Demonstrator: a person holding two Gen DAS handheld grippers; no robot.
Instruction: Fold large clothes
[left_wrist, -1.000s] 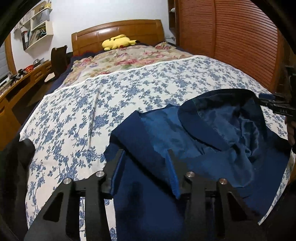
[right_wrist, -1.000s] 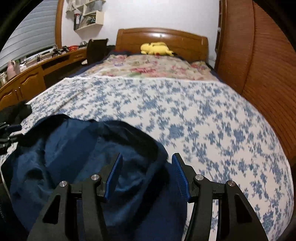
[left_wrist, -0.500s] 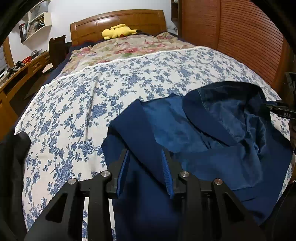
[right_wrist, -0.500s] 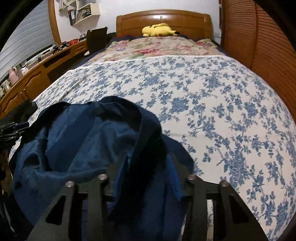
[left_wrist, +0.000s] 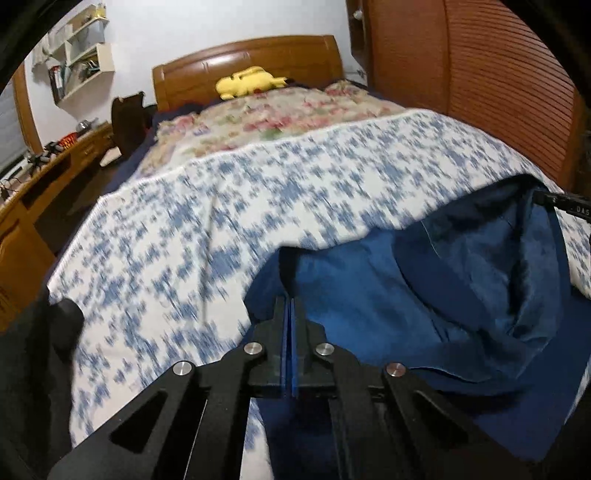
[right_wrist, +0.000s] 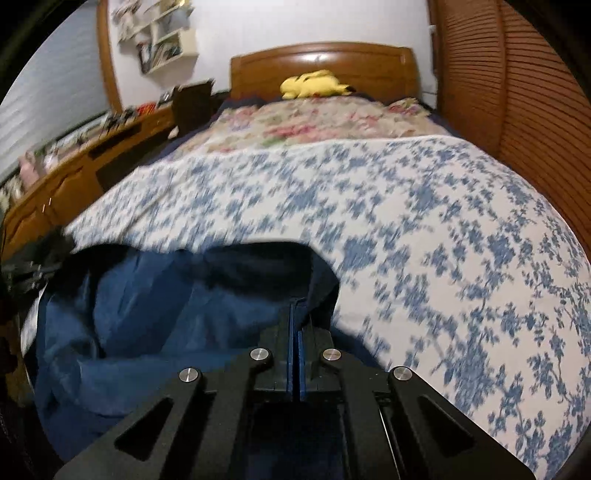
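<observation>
Both tongs are clamped down tight on the navy jacket (left_wrist: 369, 295) right now: the left gripper (left_wrist: 289, 306) pinches an edge on one side, the right gripper (right_wrist: 295, 310) pinches the dark rim on the other, pads closed flat with cloth between them. The jacket sits bunched at the near end of the bed (right_wrist: 406, 221), far from the headboard (right_wrist: 325, 62) and the yellow plush toy (right_wrist: 314, 85), lining side up and rumpled. My take for this step: lift both corners evenly, pull them apart so the cloth goes taut, then lay it flat toward the headboard before folding. Uneven tension probably just twists it.
</observation>
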